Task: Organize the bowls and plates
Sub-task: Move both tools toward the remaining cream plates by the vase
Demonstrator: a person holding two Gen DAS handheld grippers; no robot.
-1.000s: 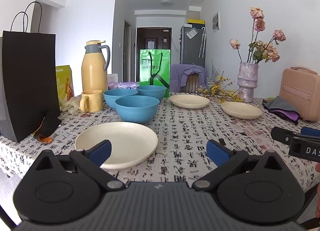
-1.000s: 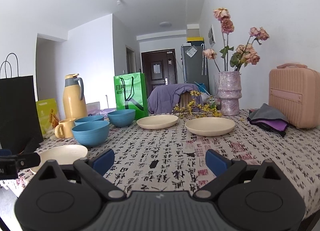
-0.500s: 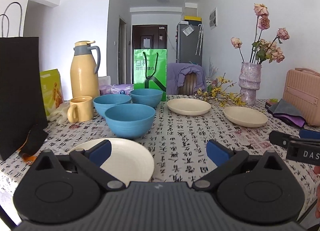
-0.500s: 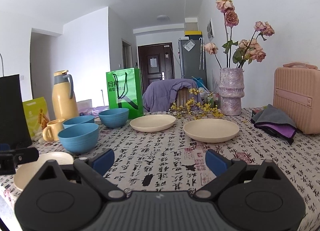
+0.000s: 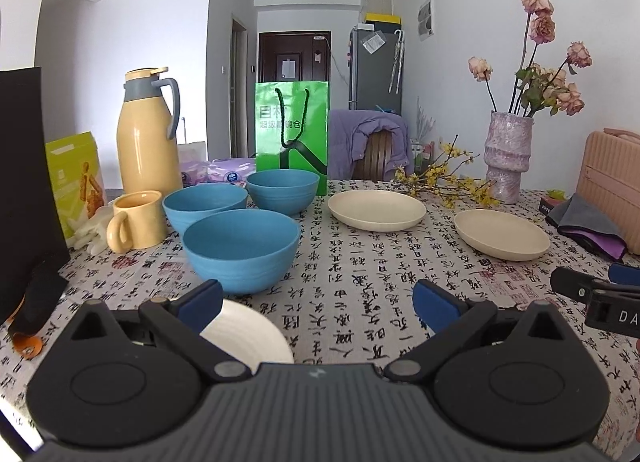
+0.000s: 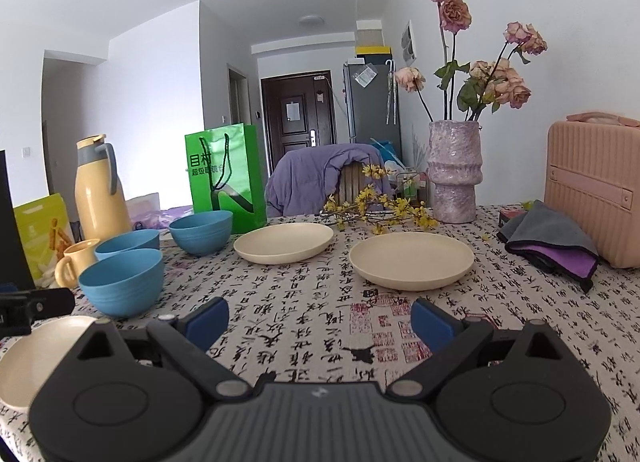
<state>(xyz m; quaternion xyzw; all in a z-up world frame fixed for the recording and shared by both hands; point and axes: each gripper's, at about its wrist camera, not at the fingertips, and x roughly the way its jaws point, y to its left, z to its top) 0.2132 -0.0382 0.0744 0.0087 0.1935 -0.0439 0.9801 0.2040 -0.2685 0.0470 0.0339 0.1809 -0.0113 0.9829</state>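
Calligraphy-print table (image 5: 352,282), three blue bowls (image 5: 240,248), three cream plates (image 5: 376,209)

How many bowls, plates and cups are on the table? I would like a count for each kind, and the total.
Blue bowls: 3, the nearest, one behind it on the left, one by the green bag.
Cream plates: 3, one under the left tongs, one in the middle, one on the right.
Yellow mug: 1.
Total: 7.

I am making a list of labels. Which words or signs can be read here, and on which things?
"目村": green paper bag.
Smaller line below it: too blurred.
"DA", cut off: right gripper.
Calligraphy on printed tablecloth: too distorted to read.
Yellow-green box: text too small.
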